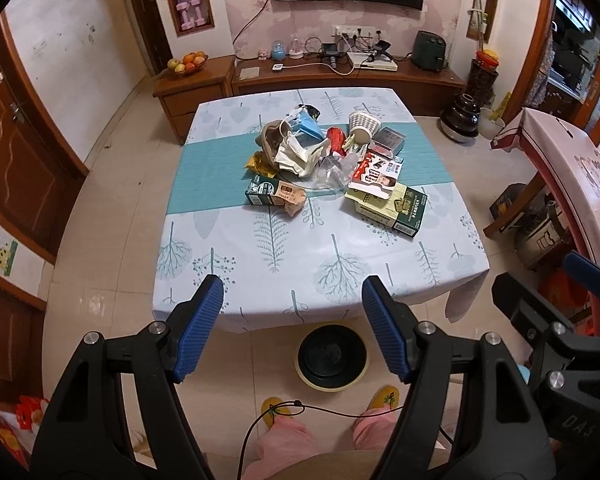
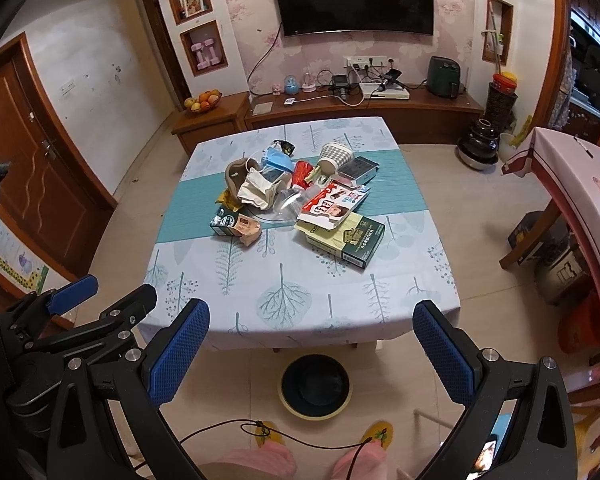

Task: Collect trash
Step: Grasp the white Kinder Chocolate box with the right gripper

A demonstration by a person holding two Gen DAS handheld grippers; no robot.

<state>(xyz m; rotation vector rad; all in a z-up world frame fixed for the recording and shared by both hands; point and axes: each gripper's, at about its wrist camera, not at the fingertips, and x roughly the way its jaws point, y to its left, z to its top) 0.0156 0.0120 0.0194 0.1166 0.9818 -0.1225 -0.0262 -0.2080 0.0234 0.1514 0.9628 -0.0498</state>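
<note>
A heap of trash (image 1: 324, 152) (image 2: 296, 196) lies mid-table on the teal runner: crumpled wrappers, a blue face mask (image 1: 306, 126), a checked paper cup (image 1: 364, 122) (image 2: 336, 156), a clear plastic bag and flattened cartons. A green and yellow box (image 1: 392, 208) (image 2: 346, 238) lies nearest. A black bin with a yellow rim (image 1: 332, 356) (image 2: 315, 385) stands on the floor under the table's near edge. My left gripper (image 1: 294, 312) is open and empty above that edge. My right gripper (image 2: 312, 332) is open and empty too, held beside the left one.
The table (image 1: 260, 280) (image 2: 204, 280) wears a tree-print cloth. Behind it run a low wooden cabinet (image 1: 340, 76) with electronics and a fruit bowl (image 1: 186, 64). A second covered table (image 1: 572, 152) stands right. The person's pink trousers and yellow slippers (image 1: 276, 408) are below.
</note>
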